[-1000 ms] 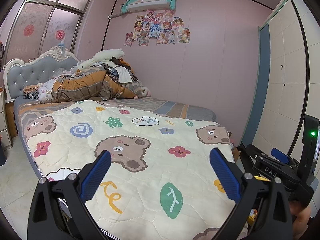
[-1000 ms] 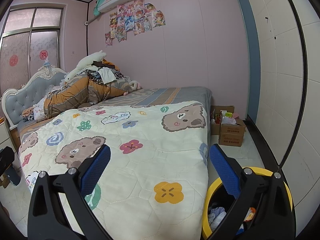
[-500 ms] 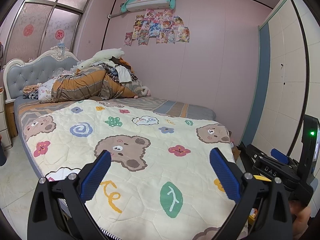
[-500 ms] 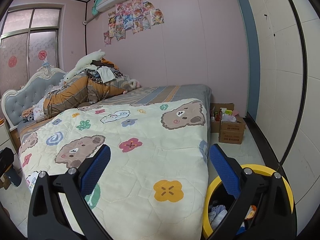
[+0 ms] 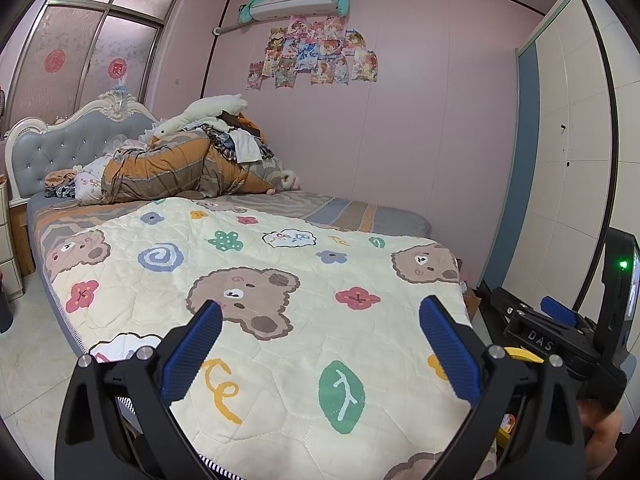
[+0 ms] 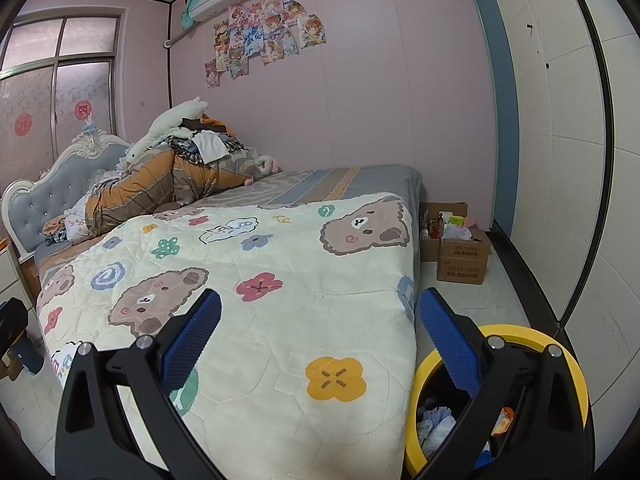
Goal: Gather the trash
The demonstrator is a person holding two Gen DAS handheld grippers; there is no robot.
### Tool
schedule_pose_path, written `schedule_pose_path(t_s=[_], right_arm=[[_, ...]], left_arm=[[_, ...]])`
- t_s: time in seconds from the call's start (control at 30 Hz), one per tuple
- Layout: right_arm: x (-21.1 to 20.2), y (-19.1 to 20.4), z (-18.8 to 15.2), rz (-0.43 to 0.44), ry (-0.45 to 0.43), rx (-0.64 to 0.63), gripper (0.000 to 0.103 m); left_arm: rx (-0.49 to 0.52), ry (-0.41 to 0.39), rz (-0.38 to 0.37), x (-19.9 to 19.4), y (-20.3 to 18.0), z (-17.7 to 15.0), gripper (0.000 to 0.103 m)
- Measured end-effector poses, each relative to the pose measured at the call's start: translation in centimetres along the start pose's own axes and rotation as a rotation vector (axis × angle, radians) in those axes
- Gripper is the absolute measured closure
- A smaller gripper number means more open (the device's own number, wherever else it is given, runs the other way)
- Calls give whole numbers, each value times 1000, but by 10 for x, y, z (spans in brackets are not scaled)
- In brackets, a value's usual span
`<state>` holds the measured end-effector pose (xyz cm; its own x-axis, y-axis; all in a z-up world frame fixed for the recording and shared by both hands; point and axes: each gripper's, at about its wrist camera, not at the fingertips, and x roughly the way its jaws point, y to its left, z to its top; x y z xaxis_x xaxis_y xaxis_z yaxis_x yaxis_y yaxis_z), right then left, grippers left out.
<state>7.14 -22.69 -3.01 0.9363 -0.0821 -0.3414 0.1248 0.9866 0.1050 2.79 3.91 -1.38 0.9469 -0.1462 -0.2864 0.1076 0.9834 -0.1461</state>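
A yellow-rimmed trash bin [image 6: 524, 332] stands on the floor at the foot corner of the bed, with crumpled pieces [image 6: 438, 422] inside it. My right gripper [image 6: 320, 308] is open and empty, held over the quilt edge, its right finger above the bin. My left gripper [image 5: 320, 312] is also open and empty, above the cartoon bear quilt [image 5: 280, 280]. In the left wrist view the right gripper [image 5: 560, 332] shows at the right, with the bin's yellow rim [image 5: 520, 354] just behind it. No loose trash shows on the quilt.
Bedding and clothes [image 5: 180, 164] are heaped by the grey headboard [image 5: 60, 148]. Cardboard boxes [image 6: 460, 256] full of items stand on the floor past the bed foot. A white wardrobe [image 6: 580, 160] lines the right wall. A drawer unit [image 5: 8, 248] stands at far left.
The right gripper has drifted slightly, with the view tilting a little; the left view is unchanged. Both grippers stay open.
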Motion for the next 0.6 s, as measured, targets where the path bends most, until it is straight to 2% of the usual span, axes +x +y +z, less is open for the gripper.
schedule_pose_path(t_s=[0.6], right_arm=[[2, 1, -2, -3, 10, 9, 8]], left_arm=[[0, 6, 3, 3, 0, -3, 8]])
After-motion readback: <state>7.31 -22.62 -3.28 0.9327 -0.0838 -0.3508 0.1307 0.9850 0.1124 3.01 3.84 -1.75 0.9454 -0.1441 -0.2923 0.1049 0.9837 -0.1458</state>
